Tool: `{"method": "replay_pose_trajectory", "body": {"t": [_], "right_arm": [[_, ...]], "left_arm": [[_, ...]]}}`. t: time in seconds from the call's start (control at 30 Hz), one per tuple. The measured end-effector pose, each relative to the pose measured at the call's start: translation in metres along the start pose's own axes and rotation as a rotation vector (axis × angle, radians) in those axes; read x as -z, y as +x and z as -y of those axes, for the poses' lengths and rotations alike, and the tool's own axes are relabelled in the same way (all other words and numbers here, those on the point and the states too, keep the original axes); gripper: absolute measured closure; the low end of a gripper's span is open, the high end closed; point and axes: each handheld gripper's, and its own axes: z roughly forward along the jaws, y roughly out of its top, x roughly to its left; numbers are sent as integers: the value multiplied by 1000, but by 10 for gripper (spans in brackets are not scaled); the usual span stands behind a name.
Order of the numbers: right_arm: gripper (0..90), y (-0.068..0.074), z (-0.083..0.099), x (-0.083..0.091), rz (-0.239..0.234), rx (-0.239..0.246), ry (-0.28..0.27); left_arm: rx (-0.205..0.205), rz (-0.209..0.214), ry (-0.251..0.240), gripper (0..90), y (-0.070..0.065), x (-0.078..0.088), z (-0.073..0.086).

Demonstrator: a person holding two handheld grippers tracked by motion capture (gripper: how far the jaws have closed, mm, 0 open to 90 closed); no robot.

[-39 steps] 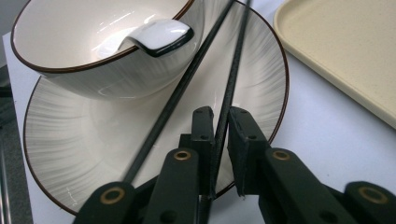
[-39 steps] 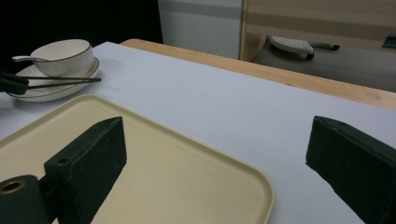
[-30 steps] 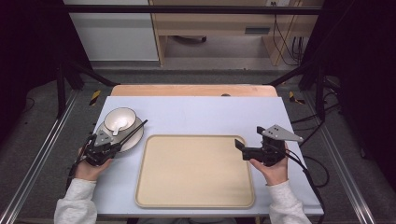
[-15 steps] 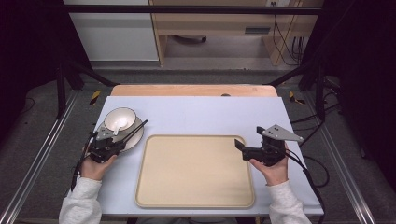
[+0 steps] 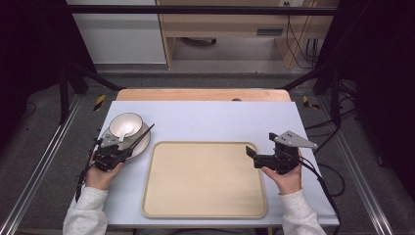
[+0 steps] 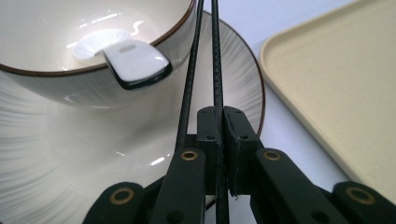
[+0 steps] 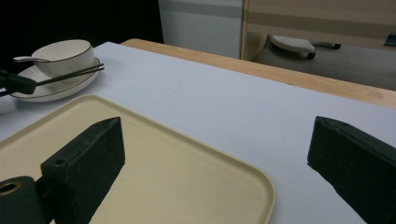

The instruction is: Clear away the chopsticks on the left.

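A white bowl [image 5: 126, 126] with a white spoon [image 5: 122, 132] in it stands on a ribbed white plate [image 5: 142, 147] at the table's left. Two black chopsticks [image 5: 139, 137] slant over the plate beside the bowl. My left gripper [image 5: 125, 152] is shut on them at their near end. In the left gripper view one chopstick [image 6: 215, 56] is clamped between the pads [image 6: 223, 114] and the other runs along the left pad, by the bowl [image 6: 70, 28] and spoon [image 6: 135, 63]. My right gripper [image 5: 262, 144] hovers open at the right edge of the beige tray [image 5: 203, 178], nothing between its jaws [image 7: 217, 140].
The tray [image 7: 163, 177] lies bare in the middle of the light blue table top. A wooden strip [image 5: 203, 94] borders the table's far edge. Black frame posts stand at both sides, and cables trail off to the right.
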Motion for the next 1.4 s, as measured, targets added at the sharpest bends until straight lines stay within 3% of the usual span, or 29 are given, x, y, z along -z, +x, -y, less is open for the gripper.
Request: {"method": "replay_pose_trajectory", "body": {"t": [0.27, 0.4, 0.57, 0.93, 1.23, 1.4], "right_arm": [[25, -3, -2, 5, 14, -1, -15], [23, -3, -2, 5, 17, -1, -10], [22, -4, -2, 6, 18, -7, -10], [22, -5, -1, 7, 22, -12, -11], [26, -2, 2, 2, 5, -15, 8], [27, -2, 1, 2, 4, -15, 2]], "left_arm": [[13, 2, -59, 850, -19, 14, -6], [41, 2, -96, 851, -31, 22, -7], [65, -25, -134, 850, -48, 29, -7], [98, -65, -163, 850, -84, 34, -5], [166, -99, -205, 851, -103, 39, 1], [229, -100, -207, 851, -111, 40, 4]]}}
